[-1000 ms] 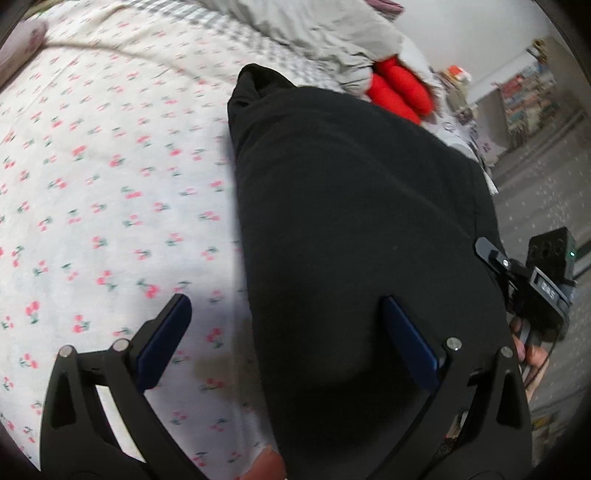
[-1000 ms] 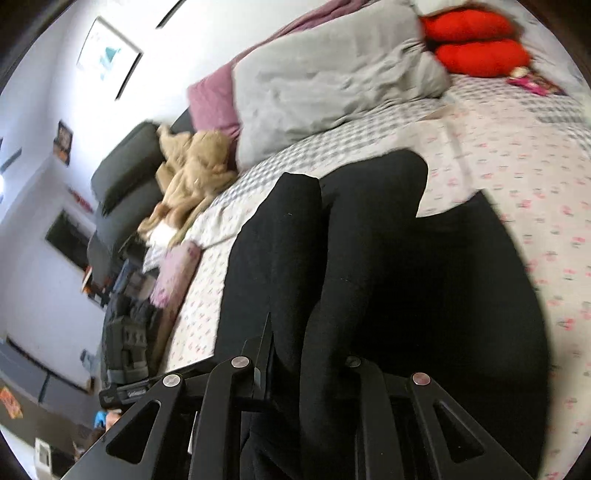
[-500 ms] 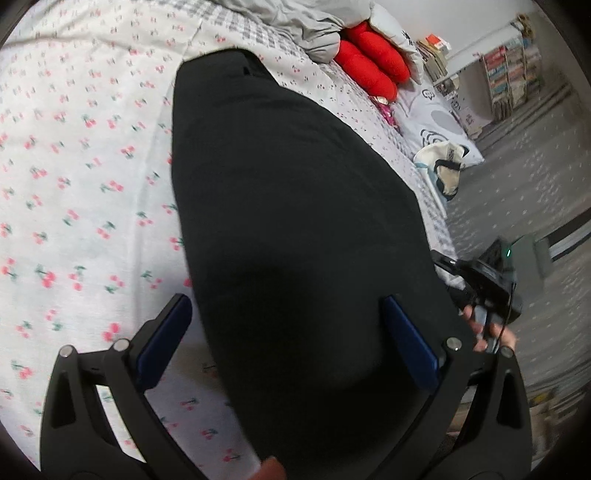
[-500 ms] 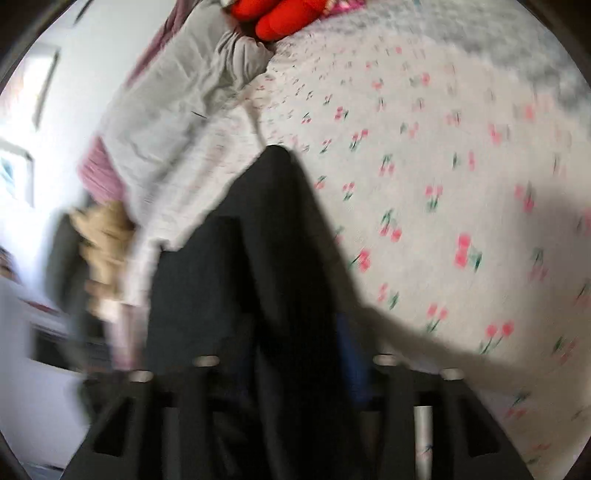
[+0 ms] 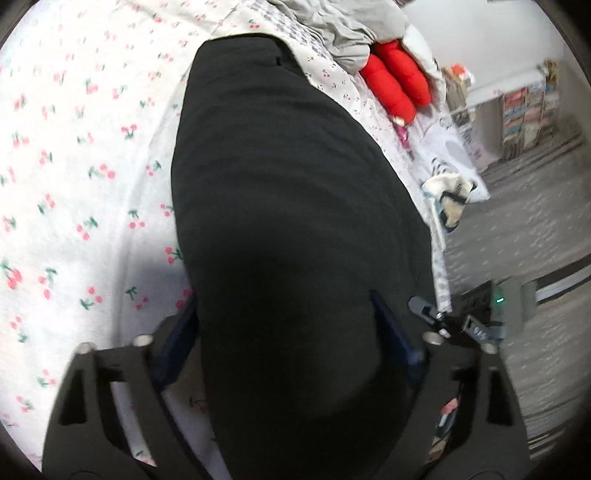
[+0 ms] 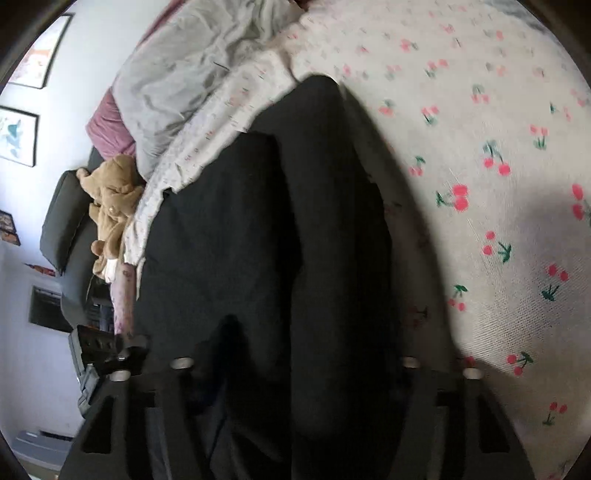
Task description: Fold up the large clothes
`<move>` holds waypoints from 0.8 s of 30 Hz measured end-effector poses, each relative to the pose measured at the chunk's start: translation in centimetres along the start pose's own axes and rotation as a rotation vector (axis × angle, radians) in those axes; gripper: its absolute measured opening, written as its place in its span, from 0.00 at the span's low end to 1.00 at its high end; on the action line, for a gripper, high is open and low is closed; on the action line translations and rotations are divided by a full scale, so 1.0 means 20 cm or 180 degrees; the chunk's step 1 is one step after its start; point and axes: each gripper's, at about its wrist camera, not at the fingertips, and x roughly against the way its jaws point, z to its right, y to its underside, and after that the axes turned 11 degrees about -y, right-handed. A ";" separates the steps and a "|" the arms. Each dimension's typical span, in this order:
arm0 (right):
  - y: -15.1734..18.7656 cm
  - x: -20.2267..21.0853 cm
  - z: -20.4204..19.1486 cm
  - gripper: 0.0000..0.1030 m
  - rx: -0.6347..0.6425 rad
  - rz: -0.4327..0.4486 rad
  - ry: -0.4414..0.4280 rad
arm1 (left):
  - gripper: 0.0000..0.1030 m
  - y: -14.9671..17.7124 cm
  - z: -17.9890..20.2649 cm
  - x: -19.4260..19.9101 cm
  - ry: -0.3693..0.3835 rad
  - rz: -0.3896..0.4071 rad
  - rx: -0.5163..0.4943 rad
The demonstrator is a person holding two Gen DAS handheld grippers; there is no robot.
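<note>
A large black garment [image 5: 288,206] lies lengthwise on the cherry-print bedsheet [image 5: 74,166]. My left gripper [image 5: 284,321] is open; its blue pads [image 5: 177,332] straddle the garment's near end, which bulges between them. In the right wrist view the black garment [image 6: 314,221] lies in long folds over the cherry-print bedsheet [image 6: 498,184]. My right gripper [image 6: 295,358] is open, its jaws spread wide with the cloth lying between them; its fingertips are hidden in the dark cloth. The right gripper's body [image 5: 495,317] shows at the bed's right edge.
Grey duvet [image 5: 343,33] and red cushions [image 5: 399,85] lie at the bed's head. The bed edge drops to grey carpet [image 5: 517,229] on the right, with shelves [image 5: 524,118] beyond. A tan plush [image 6: 110,199] and dark sofa [image 6: 62,221] sit beside the bed.
The right gripper has let go: its jaws were shut on the black cloth and now stand wide apart, lower over the bed. The left gripper has moved forward over the garment's end.
</note>
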 end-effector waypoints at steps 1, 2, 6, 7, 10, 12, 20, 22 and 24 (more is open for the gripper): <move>0.01 0.01 -0.05 0.47 0.0095 0.0037 0.0045 | 0.73 0.00 0.03 0.03 -0.0055 0.0019 -0.0098; 0.02 0.01 -0.08 0.43 0.0159 0.0075 0.0063 | 0.67 -0.01 0.05 0.05 -0.0078 0.0041 -0.0144; 0.03 0.02 -0.26 0.39 0.0304 0.0206 -0.0048 | 0.58 -0.05 0.07 0.20 -0.0093 0.0186 -0.0295; 0.03 0.01 -0.30 0.38 0.0341 0.0225 -0.0081 | 0.58 -0.07 0.06 0.25 -0.0090 0.0215 -0.0305; 0.02 -0.08 -0.44 0.38 0.0440 0.0206 -0.0234 | 0.58 -0.15 -0.02 0.40 -0.0219 0.0257 -0.0379; 0.03 -0.18 -0.56 0.38 0.0541 0.0122 -0.0282 | 0.58 -0.19 -0.11 0.48 -0.0314 0.0286 -0.0379; 0.13 -0.64 -0.79 0.58 0.0646 -0.0478 -0.0101 | 0.68 -0.23 -0.55 0.56 -0.0772 0.0306 -0.0242; 0.14 -0.70 -0.79 0.64 0.0606 -0.0570 0.0084 | 0.70 -0.20 -0.62 0.52 -0.0920 0.0220 -0.0289; 0.14 -0.69 -0.78 0.68 0.0557 -0.0548 0.0072 | 0.81 -0.18 -0.63 0.56 -0.0888 0.0298 -0.0362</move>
